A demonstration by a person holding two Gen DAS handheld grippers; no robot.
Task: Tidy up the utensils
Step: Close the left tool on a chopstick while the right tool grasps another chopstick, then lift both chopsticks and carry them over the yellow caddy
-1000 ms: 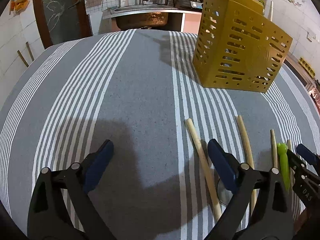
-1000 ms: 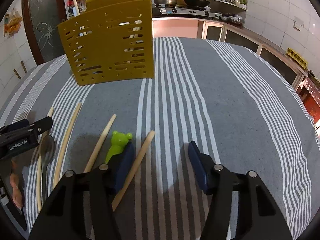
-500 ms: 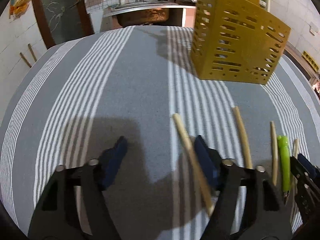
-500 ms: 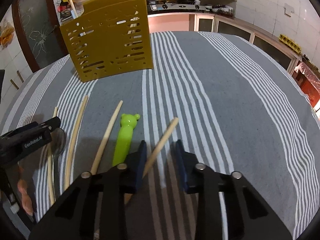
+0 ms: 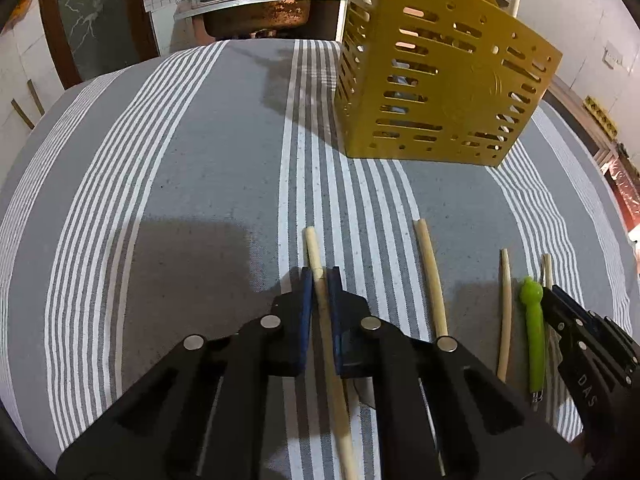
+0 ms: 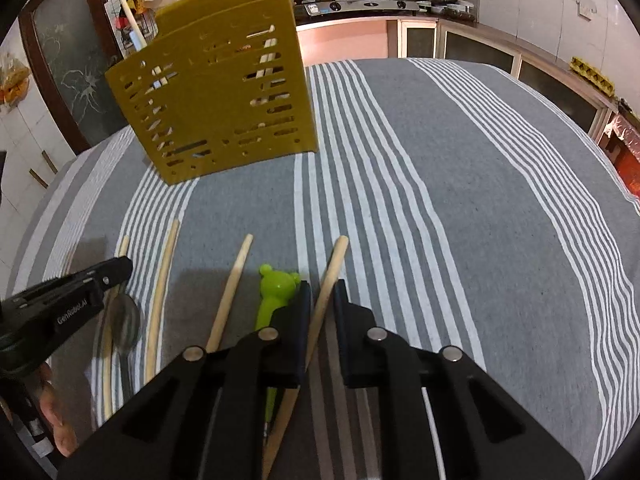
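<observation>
Several wooden sticks lie on the striped cloth in front of a yellow slotted utensil holder. My left gripper is closing, its blue pads pressing on the leftmost wooden stick. My right gripper is closing too, pads against the rightmost wooden stick. A green bear-topped utensil lies just left of the right gripper. Two more sticks and a metal spoon lie between the grippers.
The holder stands upright at the back of the table, with light sticks poking out of it. A sink and a stove counter are beyond the table. A hand holds the left gripper.
Both grippers went from wide open to closed, each around a wooden stick. Both tilted down a little; the holder now looks nearer in both views.
</observation>
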